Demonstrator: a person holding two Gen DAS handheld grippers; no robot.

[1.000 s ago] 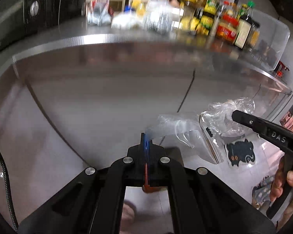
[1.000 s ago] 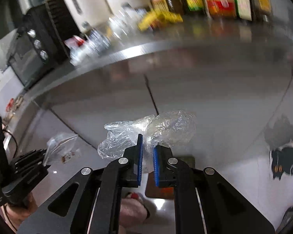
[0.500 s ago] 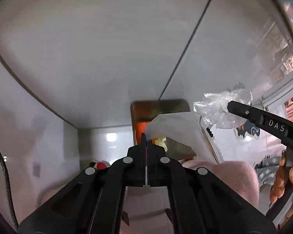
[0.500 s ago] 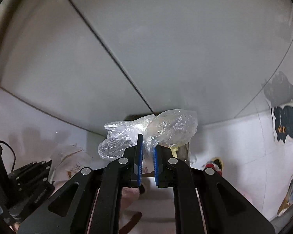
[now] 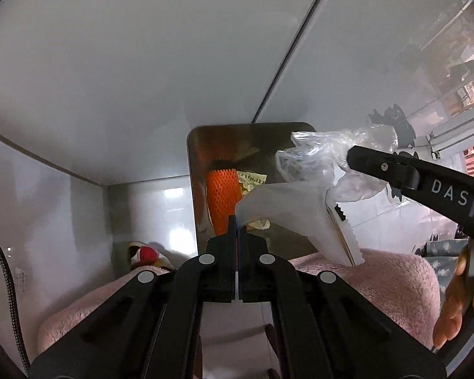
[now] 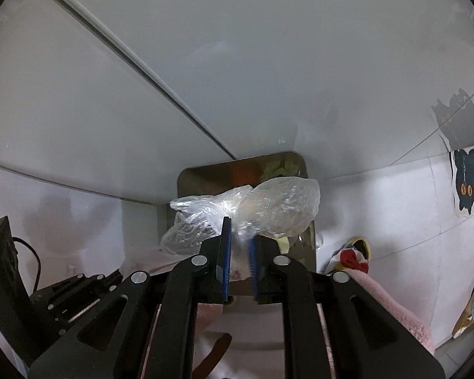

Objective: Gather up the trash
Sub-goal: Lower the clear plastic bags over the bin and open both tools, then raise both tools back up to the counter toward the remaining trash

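My left gripper point(image 5: 237, 221) points steeply down and is shut on a corner of a translucent white wrapper point(image 5: 297, 211) with a serrated edge. The wrapper hangs over an open steel trash bin point(image 5: 224, 135), which holds an orange foam net point(image 5: 221, 195) and yellow paper. My right gripper point(image 6: 239, 237) has a crumpled clear plastic bag point(image 6: 268, 208) between its blue pads, above the same bin point(image 6: 205, 173). Its jaws are opening, and the bag is still caught between them. In the left wrist view the right gripper point(image 5: 350, 158) comes in from the right with the bag point(image 5: 316, 154).
White cabinet doors point(image 5: 142, 63) rise behind the bin. Pink fluffy cloth point(image 5: 395, 278) lies below the grippers. A slipper with a red bow point(image 6: 352, 257) sits on the floor, and a black cat sticker point(image 6: 467, 183) is at the right. A hand point(image 5: 458, 303) holds the right gripper's handle.
Both grippers have sunk from counter height to just above the floor bin and tipped downward. The counter and bottles have left view. The gap between the right pads looks slightly wider.
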